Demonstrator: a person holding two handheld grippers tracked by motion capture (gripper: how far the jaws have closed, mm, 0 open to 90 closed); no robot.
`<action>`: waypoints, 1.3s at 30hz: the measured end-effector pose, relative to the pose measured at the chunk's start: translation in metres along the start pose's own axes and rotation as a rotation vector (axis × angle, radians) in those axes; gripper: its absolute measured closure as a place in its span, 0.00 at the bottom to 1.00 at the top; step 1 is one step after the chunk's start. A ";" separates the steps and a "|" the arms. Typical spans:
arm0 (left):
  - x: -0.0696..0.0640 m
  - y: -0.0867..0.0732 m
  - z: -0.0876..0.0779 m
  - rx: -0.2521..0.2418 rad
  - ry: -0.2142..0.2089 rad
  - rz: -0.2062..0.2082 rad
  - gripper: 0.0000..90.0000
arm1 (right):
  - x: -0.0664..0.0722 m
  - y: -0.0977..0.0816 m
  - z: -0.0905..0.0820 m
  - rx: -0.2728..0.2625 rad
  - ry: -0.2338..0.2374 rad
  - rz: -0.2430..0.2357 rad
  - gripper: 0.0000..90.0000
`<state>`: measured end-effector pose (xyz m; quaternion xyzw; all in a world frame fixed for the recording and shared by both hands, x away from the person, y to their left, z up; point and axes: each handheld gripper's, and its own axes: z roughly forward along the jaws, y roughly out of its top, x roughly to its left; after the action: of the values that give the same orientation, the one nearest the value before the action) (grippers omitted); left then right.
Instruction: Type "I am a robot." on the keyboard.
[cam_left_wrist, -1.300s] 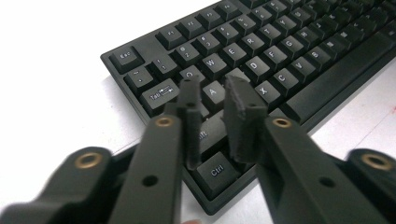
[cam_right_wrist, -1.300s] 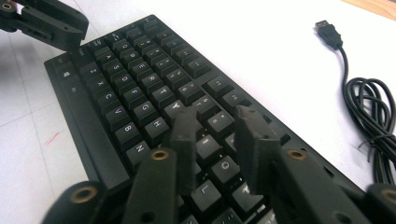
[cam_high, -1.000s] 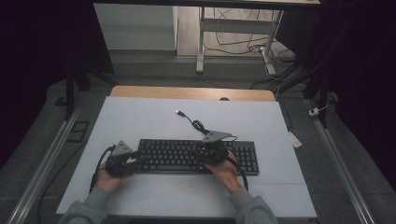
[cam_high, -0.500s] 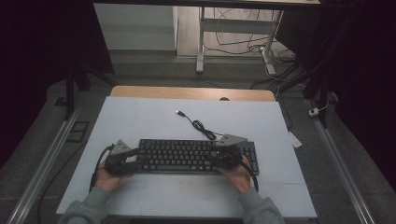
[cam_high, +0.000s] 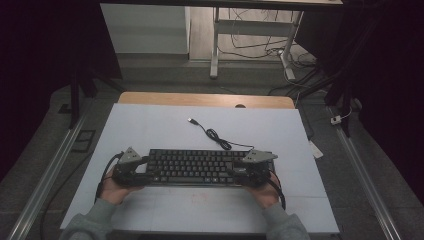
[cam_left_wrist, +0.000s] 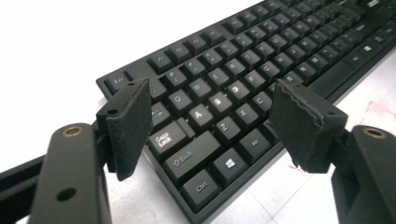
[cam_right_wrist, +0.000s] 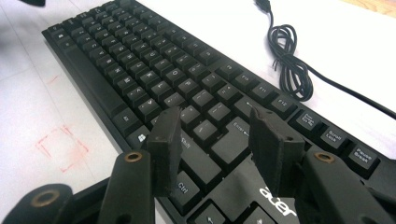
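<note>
Moved: right gripper (cam_high: 245, 172) shifted rightward along keyboard (cam_high: 192, 166); left gripper (cam_high: 142, 170) jaws just opening, unclenched, straddling left end.
Right jaws: parted above Enter keys, grasping nothing.
Purpose: likely bracketing both ends.

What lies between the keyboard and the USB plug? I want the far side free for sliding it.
The coiled black cable lies there on the white table, running from keyboard to USB plug, in the high view.

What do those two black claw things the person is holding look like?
The left gripper and the right gripper are black, each with two flat, rectangular padded jaws on arms with brass-coloured rivets. In the high view each carries a grey three-cornered plate and trails a black cable. The person wears grey sleeves.
</note>
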<state>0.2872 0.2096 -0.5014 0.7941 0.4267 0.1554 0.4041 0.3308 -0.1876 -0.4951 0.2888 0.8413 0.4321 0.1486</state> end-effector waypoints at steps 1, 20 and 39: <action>0.000 0.001 -0.001 0.000 -0.002 0.004 0.33 | 0.000 0.000 -0.001 0.001 0.002 -0.001 0.60; -0.031 0.039 0.020 0.020 -0.133 0.120 0.52 | -0.006 -0.009 -0.010 -0.007 -0.009 -0.002 0.60; -0.045 0.030 0.042 0.101 -0.192 0.177 0.99 | -0.006 -0.010 -0.008 0.002 -0.017 -0.003 0.60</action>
<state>0.3021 0.1425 -0.5001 0.8592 0.3216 0.0919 0.3873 0.3278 -0.2011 -0.4990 0.2915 0.8408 0.4286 0.1563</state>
